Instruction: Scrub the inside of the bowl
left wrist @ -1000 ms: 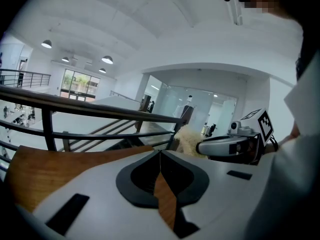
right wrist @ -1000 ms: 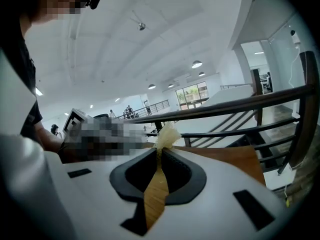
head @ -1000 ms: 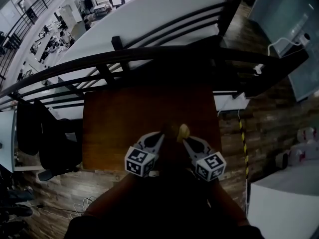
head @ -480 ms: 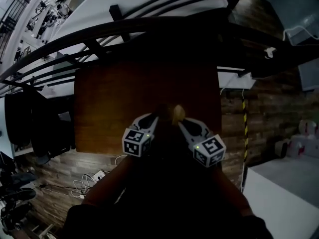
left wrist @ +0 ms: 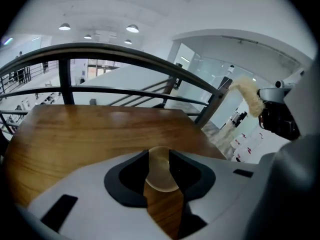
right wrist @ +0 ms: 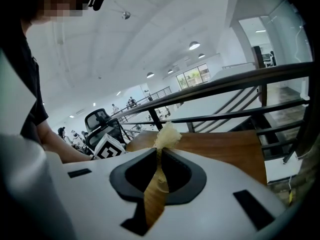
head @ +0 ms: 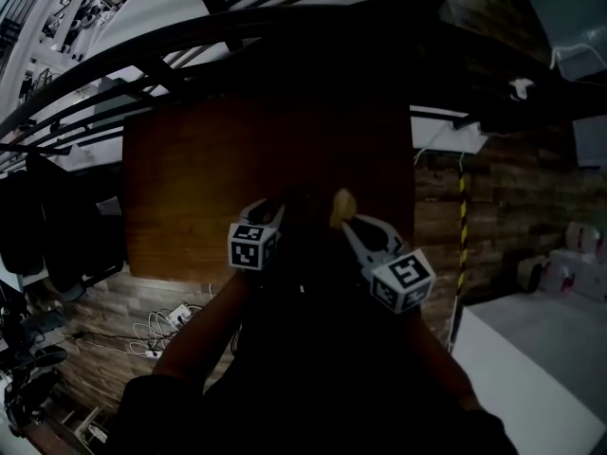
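The left tool [left wrist: 159, 155] points down at the wooden worktop [left wrist: 75, 134]. Its jaws have just been opening and now stand spread. In the gap between them shows a pale tan rounded form, the bowl [left wrist: 159, 173], low over the wood. Whether the pads touch its sides cannot be told, nor whether it rests on the worktop. In the head view the bowl is lost in the deep shadow between the two tools, over the near half of the worktop.

The right tool [right wrist: 160, 153] is pressed together on a yellowish mesh scrubber [right wrist: 167, 133]. The scrubber bunches out past the jaw tips, and a thin part of it hangs down through the gap. In the head view the scrubber sits just right of the left tool's tip.

The only print close by is the black-and-white square pattern on each tool's marker cube [head: 251, 245]; it forms no words. White containers [head: 574, 273] with red marks stand on the floor at the right, their print too small to read.

A black railing [left wrist: 125, 54] runs along the far edge of the worktop. A black office chair [right wrist: 102, 124] stands off its left side. Cables [head: 166, 328] lie on the plank floor below the near left corner. The person's forearm [head: 204, 335] reaches in from the bottom of the head view to the left tool.
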{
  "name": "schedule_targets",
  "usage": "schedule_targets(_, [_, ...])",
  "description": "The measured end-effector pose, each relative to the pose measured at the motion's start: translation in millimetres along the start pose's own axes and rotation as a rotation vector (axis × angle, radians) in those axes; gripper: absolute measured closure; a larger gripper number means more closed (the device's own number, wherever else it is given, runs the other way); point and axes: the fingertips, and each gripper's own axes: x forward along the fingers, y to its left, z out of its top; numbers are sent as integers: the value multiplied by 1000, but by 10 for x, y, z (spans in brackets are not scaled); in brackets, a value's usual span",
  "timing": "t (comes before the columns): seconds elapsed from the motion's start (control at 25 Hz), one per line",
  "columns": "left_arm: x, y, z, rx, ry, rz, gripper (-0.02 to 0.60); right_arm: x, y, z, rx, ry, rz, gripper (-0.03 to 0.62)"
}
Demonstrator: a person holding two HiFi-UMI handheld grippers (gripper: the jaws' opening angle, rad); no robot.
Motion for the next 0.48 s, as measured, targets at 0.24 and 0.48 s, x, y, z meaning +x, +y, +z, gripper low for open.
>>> schedule_targets(0.24, [322,157,-264,-45,89,41,466,-52,-200,-54,13,13,-5,554])
schedule_targets(0.48, [544,241,-402,-79,135,53,466,-8,-336,-137,20,38,-7,554])
